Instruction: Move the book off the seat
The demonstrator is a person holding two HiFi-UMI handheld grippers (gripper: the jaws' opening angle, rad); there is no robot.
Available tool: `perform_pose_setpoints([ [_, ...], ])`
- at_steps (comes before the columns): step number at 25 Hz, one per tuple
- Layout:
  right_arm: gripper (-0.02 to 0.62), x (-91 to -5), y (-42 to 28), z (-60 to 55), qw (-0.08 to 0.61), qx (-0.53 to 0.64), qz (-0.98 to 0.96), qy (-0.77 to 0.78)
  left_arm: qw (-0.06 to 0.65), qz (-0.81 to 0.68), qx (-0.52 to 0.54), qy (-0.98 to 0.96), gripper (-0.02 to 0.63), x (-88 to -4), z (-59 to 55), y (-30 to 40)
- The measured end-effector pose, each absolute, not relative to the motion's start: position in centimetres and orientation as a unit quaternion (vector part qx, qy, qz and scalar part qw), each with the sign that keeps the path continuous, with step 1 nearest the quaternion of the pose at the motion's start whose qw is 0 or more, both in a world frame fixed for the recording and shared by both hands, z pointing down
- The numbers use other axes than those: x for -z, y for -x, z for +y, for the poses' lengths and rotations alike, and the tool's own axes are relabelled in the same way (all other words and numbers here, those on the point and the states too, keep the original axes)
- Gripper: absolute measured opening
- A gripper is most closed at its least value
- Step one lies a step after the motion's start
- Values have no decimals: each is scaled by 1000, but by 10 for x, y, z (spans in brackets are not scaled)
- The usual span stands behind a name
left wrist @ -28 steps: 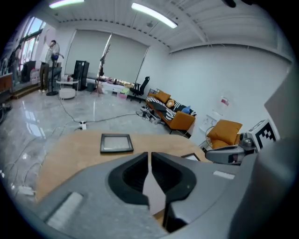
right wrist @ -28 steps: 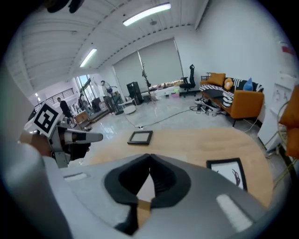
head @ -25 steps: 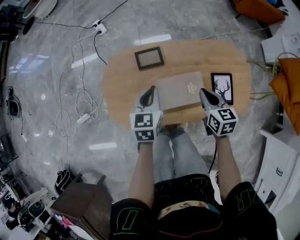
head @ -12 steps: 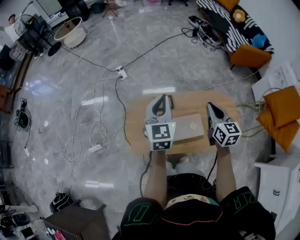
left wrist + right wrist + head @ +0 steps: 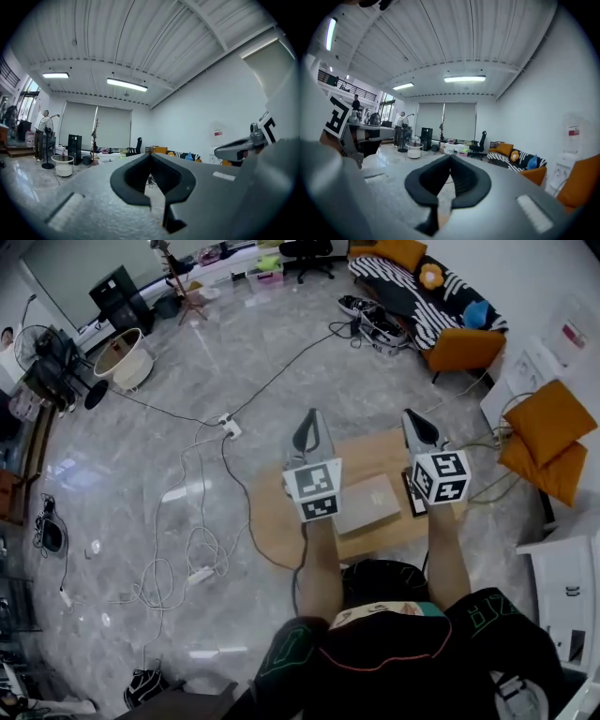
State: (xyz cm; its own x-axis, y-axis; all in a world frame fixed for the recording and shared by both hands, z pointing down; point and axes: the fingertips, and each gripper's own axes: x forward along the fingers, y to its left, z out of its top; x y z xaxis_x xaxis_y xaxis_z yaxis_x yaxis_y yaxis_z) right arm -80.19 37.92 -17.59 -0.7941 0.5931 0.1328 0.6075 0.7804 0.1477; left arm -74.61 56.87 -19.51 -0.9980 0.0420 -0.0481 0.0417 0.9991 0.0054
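A tan book (image 5: 367, 505) lies flat on the oval wooden seat (image 5: 281, 521), far below both grippers. My left gripper (image 5: 312, 414) is raised high in front of me, shut and empty, up and to the left of the book. On the book's other side my right gripper (image 5: 411, 415) is held just as high, also shut with nothing in it. In the left gripper view the left gripper (image 5: 150, 154) points level across the room, jaws together. The right gripper view shows the right gripper (image 5: 450, 156) the same way. A black picture frame (image 5: 412, 498) beside the book is partly hidden by the right gripper's marker cube.
White cables and a power strip (image 5: 230, 427) trail over the grey floor left of the seat. A striped sofa (image 5: 412, 287) stands at the back right, orange cushions (image 5: 548, 432) and a white cabinet (image 5: 567, 587) at the right, a white basket (image 5: 117, 357) and a fan (image 5: 56, 371) at the back left.
Both grippers have risen a long way from just above the book to chest height and tipped level. The head view has pulled back too. The book stays on the seat.
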Motion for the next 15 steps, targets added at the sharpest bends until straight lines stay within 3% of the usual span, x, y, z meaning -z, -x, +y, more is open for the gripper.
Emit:
perform_pose_setpoints([
  [9, 3, 206, 803, 378, -20, 86, -954, 285, 33, 999, 0, -13, 11, 208, 573, 758],
  [15, 3, 212, 814, 385, -19, 99, -953, 287, 22, 1000, -13, -9, 11, 203, 582, 766],
])
